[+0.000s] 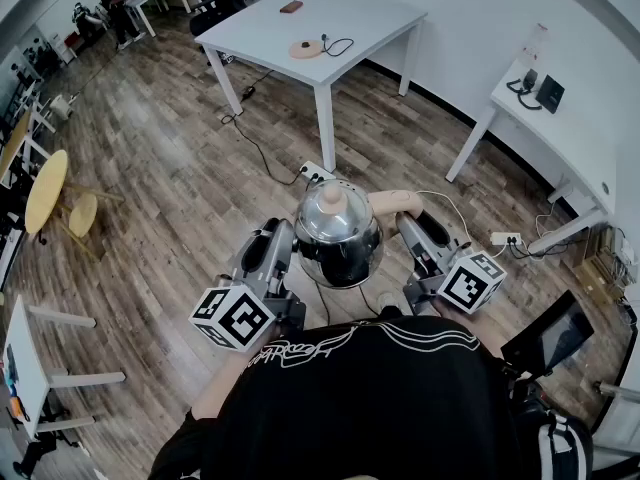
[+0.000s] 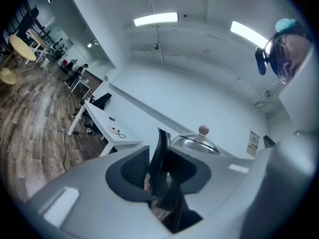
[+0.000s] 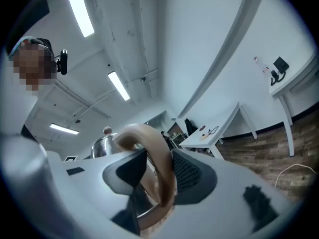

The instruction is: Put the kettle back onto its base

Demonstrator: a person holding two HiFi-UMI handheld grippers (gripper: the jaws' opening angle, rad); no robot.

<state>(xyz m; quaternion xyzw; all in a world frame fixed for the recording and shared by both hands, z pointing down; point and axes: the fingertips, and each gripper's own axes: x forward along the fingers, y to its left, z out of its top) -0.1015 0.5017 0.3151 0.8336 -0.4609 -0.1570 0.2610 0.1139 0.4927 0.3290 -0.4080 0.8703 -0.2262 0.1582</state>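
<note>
A shiny steel kettle (image 1: 338, 233) with a knobbed lid hangs in the air in front of me, over the wood floor and between both grippers. My left gripper (image 1: 290, 246) is shut on its dark spout (image 2: 160, 153), which stands upright between the pads. My right gripper (image 1: 408, 224) is shut on the beige loop handle (image 3: 152, 153). The lid and its knob (image 2: 203, 130) show past the left jaws. The round beige base (image 1: 306, 49) with its cord lies far off on the white table (image 1: 370, 18).
A power strip (image 1: 318, 174) and cables lie on the floor between me and the table. A second white desk (image 1: 560, 138) stands at the right wall. A round yellow table (image 1: 45, 188) is at the far left.
</note>
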